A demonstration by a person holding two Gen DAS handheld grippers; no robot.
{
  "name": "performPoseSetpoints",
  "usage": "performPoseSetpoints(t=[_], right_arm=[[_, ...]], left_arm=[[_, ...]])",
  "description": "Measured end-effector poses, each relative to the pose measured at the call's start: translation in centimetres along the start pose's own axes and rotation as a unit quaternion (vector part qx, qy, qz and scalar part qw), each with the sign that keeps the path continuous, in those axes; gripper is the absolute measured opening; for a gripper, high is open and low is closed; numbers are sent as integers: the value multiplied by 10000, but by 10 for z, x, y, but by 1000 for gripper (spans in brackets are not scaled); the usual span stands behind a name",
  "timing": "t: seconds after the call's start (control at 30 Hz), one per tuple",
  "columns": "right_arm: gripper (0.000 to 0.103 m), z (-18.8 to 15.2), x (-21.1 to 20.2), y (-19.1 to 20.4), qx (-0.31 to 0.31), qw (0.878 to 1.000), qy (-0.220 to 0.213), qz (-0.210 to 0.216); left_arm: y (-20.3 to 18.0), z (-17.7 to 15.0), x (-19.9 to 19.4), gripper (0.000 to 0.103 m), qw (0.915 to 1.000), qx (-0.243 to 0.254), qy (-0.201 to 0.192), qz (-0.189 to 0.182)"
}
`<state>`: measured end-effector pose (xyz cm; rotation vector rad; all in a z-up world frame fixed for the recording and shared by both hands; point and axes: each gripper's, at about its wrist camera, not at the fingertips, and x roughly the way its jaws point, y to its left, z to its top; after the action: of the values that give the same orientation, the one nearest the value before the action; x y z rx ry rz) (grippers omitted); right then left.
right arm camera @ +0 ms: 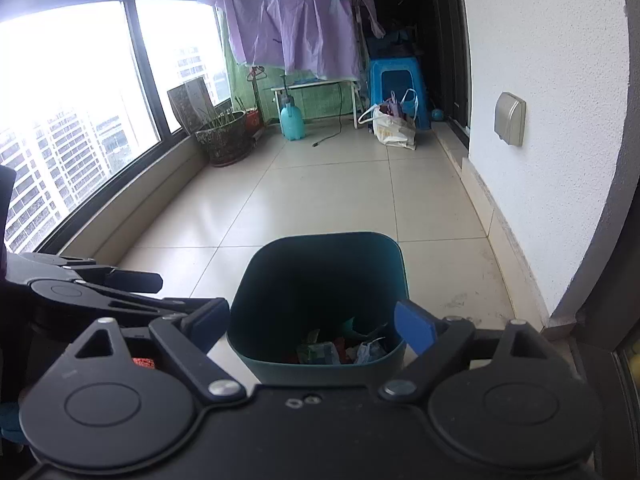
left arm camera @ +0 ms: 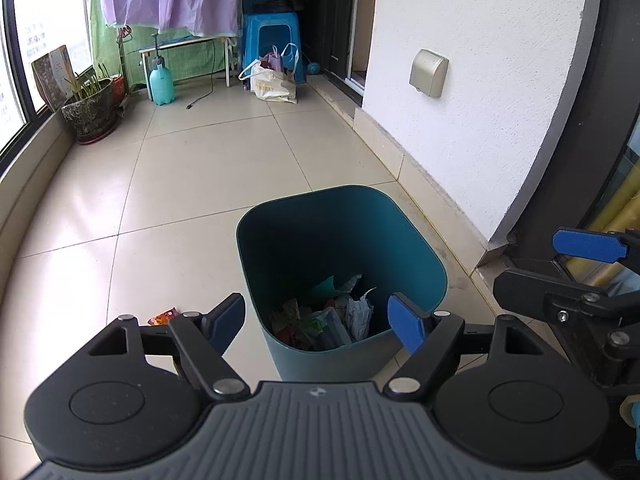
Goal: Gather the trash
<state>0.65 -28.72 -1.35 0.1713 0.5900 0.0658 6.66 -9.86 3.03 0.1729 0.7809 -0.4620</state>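
The white plastic shopping bag (left arm camera: 272, 84) on the tiled floor carries yellow lettering, too blurred to read. The window pane (left arm camera: 34, 36) bears faint characters, equally unreadable.

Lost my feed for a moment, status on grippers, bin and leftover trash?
Left gripper open, empty. Right gripper open, empty. Teal bin upright, wrappers inside. One orange wrapper on floor left of bin. Nothing in the way.
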Motion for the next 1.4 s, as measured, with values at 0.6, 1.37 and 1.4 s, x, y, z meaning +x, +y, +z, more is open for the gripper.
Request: performPoseSetpoints(t=[0.6,1.37,1.4], right_arm=[[103,-15,0,1,80,9989,-350,-299],[103,-21,0,1,267,9983,-263,-449],[103,-21,0,1,263,9983,-262,-451]], left_arm=[[1,-16,-24,84,9975,-51,-674,-203],[4,-20,-28,84,9955,-212,-914,-149],[4,-21,-28,84,9955,-216,-910,-140]])
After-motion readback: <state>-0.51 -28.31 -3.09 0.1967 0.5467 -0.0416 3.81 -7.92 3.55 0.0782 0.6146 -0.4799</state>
